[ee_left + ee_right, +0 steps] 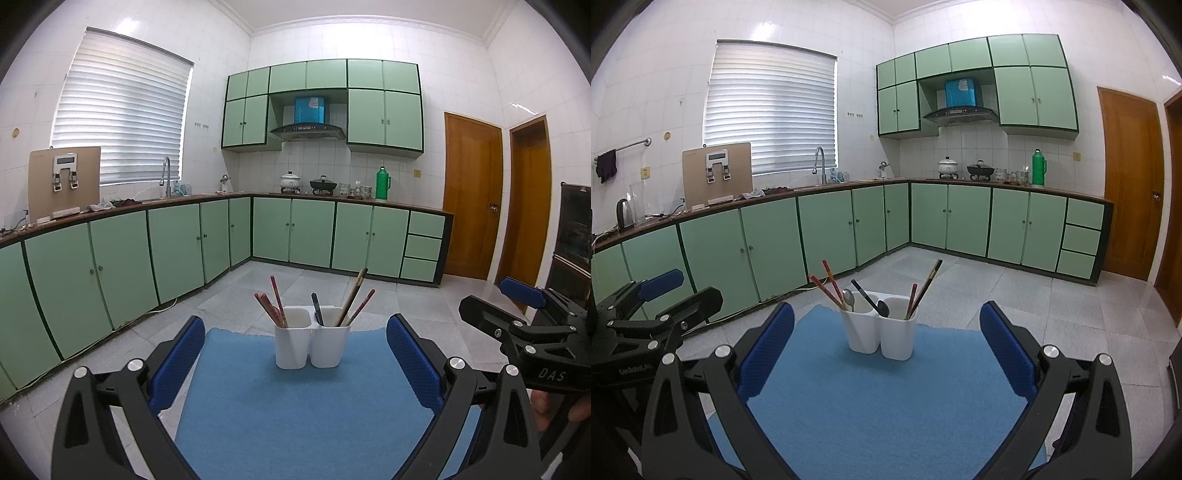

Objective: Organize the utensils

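A white two-compartment utensil holder (312, 347) (881, 336) stands at the far end of a blue mat (295, 417) (886, 406). Its left compartment holds red chopsticks (271, 306) (829, 290) and a silver spoon (848, 298). Its right compartment holds a black spoon (870, 299) (317, 312) and brown and red chopsticks (354, 301) (923, 290). My left gripper (295, 354) is open and empty, short of the holder. My right gripper (886, 347) is open and empty, also short of it. The right gripper shows at the left wrist view's right edge (524, 314); the left one shows at the right wrist view's left edge (653, 299).
Green base cabinets (177, 243) (831, 229) run along the left and far walls under a countertop with a sink faucet (167, 173), pots (291, 181) and a green thermos (383, 182). Wooden doors (472, 195) (1130, 184) stand at right. Grey tiled floor (1052, 306) lies beyond the mat.
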Tool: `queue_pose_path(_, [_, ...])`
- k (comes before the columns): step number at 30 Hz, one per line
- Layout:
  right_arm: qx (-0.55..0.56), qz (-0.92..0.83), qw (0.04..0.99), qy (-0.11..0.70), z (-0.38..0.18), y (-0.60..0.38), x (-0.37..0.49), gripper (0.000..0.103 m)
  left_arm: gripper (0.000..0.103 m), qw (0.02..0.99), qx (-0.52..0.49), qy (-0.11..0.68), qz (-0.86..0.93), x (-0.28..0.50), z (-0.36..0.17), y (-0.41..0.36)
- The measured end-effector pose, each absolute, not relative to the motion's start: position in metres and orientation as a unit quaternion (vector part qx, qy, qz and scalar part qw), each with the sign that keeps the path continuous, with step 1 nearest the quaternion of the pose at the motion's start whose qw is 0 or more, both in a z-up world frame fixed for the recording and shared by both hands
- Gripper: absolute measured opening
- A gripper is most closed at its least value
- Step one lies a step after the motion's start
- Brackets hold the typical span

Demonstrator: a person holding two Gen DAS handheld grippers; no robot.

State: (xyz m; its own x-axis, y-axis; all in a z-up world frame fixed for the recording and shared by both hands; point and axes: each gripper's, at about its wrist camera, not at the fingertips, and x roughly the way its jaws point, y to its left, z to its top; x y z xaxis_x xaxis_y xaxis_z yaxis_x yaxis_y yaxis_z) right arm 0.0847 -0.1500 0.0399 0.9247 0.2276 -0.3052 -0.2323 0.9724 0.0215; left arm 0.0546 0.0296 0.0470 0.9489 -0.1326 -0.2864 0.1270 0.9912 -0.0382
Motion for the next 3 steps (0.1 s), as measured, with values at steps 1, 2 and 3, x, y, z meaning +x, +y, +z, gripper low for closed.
queue_pose_path(1, [-0.007, 0.118, 0.981, 0.155, 0.0401, -0.1502, 0.0848, 0.098, 0.097, 0.987, -0.010, 0.146, -0.065, 0.0548, 0.0471, 0.0300])
queue_pose_path(2, [-0.007, 0.118, 0.981, 0.155, 0.0397, -0.1504, 0.0844, 0.098, 0.097, 0.987, -0.010, 0.146, -0.065, 0.0544, 0.0487, 0.0284])
queue_pose_path(3, [-0.007, 0.118, 0.981, 0.155, 0.0397, -0.1502, 0.0847, 0.098, 0.097, 0.987, -0.010, 0.146, -0.064, 0.0542, 0.0488, 0.0284])
